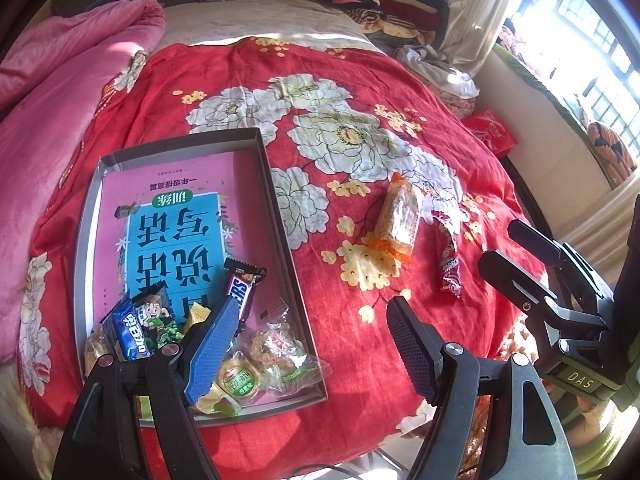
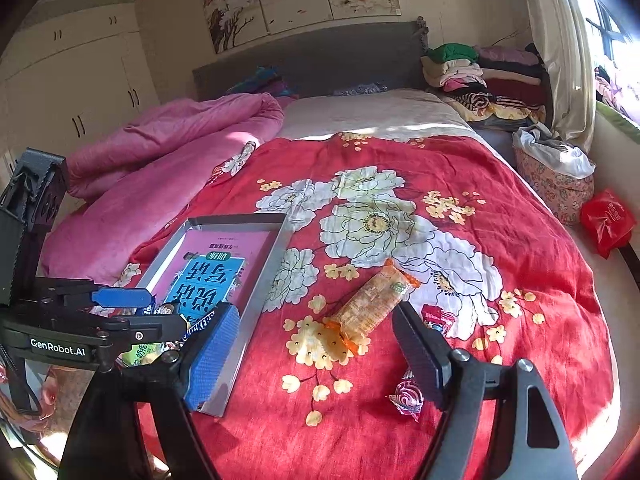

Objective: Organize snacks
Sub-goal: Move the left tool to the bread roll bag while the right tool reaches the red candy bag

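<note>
A grey tray (image 1: 280, 208) lined with a pink and blue book lies on the red floral blanket. Its near end holds several snacks: an Oreo pack (image 1: 128, 332), a Snickers bar (image 1: 244, 284) and clear-wrapped cookies (image 1: 276, 348). An orange-wrapped cracker pack (image 1: 396, 220) (image 2: 372, 304) and a red candy stick (image 1: 450, 256) (image 2: 408, 398) lie on the blanket right of the tray. My left gripper (image 1: 310, 346) hangs open over the tray's near right rim, nothing between its pads. My right gripper (image 2: 314, 356) stands open just short of the cracker pack, also empty.
A pink quilt (image 2: 168, 148) is bunched on the bed's left side. Folded clothes (image 2: 480, 76) are stacked by the headboard at the right. A red plastic bag (image 2: 608, 220) sits off the bed's right edge. Each gripper shows in the other's view, left (image 2: 136, 310) and right (image 1: 516, 254).
</note>
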Motion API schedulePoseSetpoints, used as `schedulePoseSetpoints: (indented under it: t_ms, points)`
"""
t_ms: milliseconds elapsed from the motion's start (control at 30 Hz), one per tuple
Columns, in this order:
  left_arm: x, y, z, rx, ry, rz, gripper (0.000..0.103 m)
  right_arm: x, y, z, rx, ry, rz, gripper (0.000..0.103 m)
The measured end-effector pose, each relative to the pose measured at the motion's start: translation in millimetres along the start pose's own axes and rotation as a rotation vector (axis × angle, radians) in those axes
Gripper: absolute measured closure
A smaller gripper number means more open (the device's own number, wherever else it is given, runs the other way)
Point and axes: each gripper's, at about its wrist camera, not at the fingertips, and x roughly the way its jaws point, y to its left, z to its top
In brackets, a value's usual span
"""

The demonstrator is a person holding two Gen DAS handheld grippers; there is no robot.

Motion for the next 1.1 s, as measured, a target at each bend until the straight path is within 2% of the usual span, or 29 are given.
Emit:
schedulePoseSetpoints:
  t_ms: [400,733,1000,1100]
  points:
    - [25,-34,21,0.058,0.03,-0.016,0.025,2,-44,-14,0.103,0.027,-0.046,0.024]
    - [55,-57,36,0.101,0.079,-0.028,0.025,26,-75,-33,0.192,0.111,-0.061,0.024]
    - [83,-72,47,0.129,0.118,-0.033,0.025,59,-80,-51,0.181,0.204,-0.064,0.024]
    - [93,-75,49,0.133,0.135,-0.032,0.025,71,-81,-57,0.162,0.23,-0.082,0.029]
